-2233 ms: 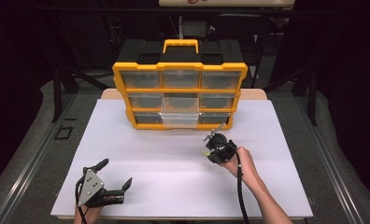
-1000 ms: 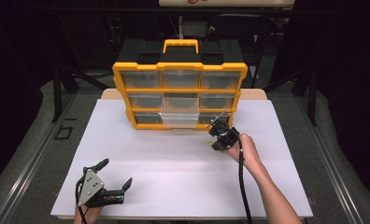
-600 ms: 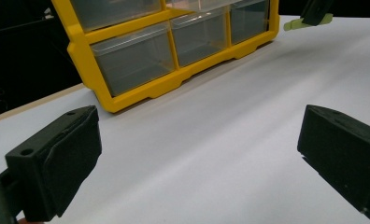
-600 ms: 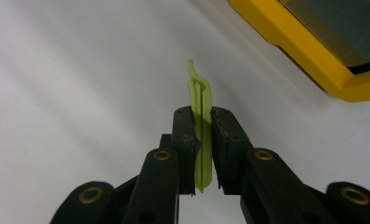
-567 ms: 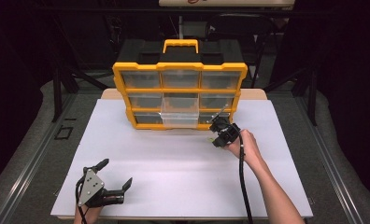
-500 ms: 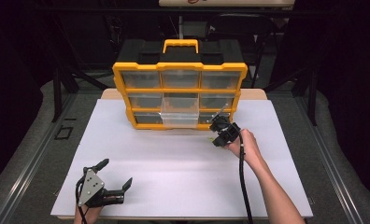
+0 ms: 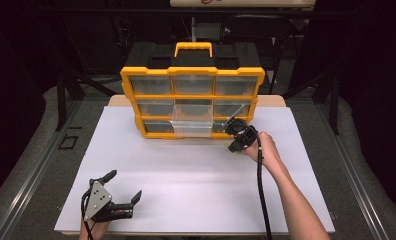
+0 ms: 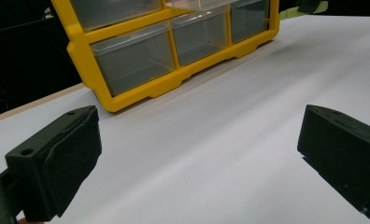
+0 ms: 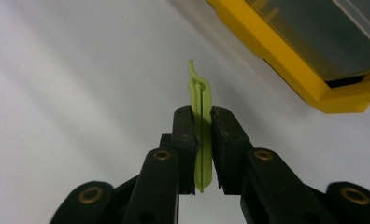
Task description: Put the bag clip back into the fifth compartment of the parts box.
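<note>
From above, on the white table (image 7: 196,190), the right gripper (image 7: 234,134) sits just beside the lower right corner of the yellow plastic drawer organiser with clear drawers (image 7: 192,102), whose bottom middle drawer (image 7: 192,126) stands pulled out. Near the left front edge, the left gripper (image 7: 123,197) rests with jaws spread.

Along the left gripper's jaws, wide apart and holding nothing, the organiser (image 8: 127,93) stands far ahead.

Between the right gripper's (image 9: 202,119) pressed-together jaws stands a thin translucent green plastic strip (image 9: 201,100), pinched upright, with the organiser's yellow frame (image 9: 286,65) at the far right.

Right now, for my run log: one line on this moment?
right gripper: shut on thin green plastic piece | near yellow drawer organizer | left gripper: open, on table
</note>
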`<state>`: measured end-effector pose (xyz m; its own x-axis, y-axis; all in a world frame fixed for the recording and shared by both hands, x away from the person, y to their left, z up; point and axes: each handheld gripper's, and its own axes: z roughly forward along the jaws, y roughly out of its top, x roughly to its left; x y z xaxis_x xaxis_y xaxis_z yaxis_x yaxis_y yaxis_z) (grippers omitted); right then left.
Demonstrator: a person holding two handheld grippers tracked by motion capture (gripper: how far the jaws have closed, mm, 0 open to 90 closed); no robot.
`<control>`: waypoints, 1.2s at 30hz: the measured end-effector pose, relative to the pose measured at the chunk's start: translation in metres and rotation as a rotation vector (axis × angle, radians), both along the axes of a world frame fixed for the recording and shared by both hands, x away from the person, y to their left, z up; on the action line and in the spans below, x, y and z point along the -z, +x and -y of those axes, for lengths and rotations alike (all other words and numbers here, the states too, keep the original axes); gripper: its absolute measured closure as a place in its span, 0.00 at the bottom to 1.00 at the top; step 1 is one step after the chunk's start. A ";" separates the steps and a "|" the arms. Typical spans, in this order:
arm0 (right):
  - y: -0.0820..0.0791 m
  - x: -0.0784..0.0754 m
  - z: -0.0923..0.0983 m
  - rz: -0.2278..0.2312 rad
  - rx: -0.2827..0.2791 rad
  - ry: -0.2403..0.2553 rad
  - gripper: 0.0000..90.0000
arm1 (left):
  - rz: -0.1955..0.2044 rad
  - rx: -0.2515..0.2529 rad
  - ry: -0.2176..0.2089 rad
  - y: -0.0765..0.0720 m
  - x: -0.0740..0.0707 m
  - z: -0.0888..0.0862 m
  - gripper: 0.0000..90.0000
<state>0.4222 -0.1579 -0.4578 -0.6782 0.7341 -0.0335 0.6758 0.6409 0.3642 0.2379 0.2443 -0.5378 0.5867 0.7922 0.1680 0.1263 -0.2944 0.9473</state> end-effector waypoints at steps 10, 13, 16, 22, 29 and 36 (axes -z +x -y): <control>0.008 -0.009 -0.001 0.028 -0.018 -0.005 0.89 | -0.001 0.001 -0.003 0.000 0.000 0.000 0.00; 0.010 -0.015 -0.001 -0.005 -0.031 -0.029 0.89 | 0.000 0.001 -0.003 0.000 0.000 0.000 0.00; 0.012 -0.020 -0.001 -0.007 -0.026 -0.033 0.89 | -0.001 0.001 -0.003 0.000 0.000 0.000 0.00; 0.015 -0.026 0.000 0.023 -0.033 -0.027 0.89 | -0.002 -0.004 -0.003 0.000 0.000 0.000 0.00; 0.018 -0.037 -0.001 0.035 -0.041 -0.032 0.89 | -0.002 -0.002 -0.004 0.000 0.000 0.000 0.00; 0.020 -0.048 -0.001 0.040 -0.038 -0.038 0.89 | -0.002 -0.003 -0.004 0.000 0.000 0.000 0.00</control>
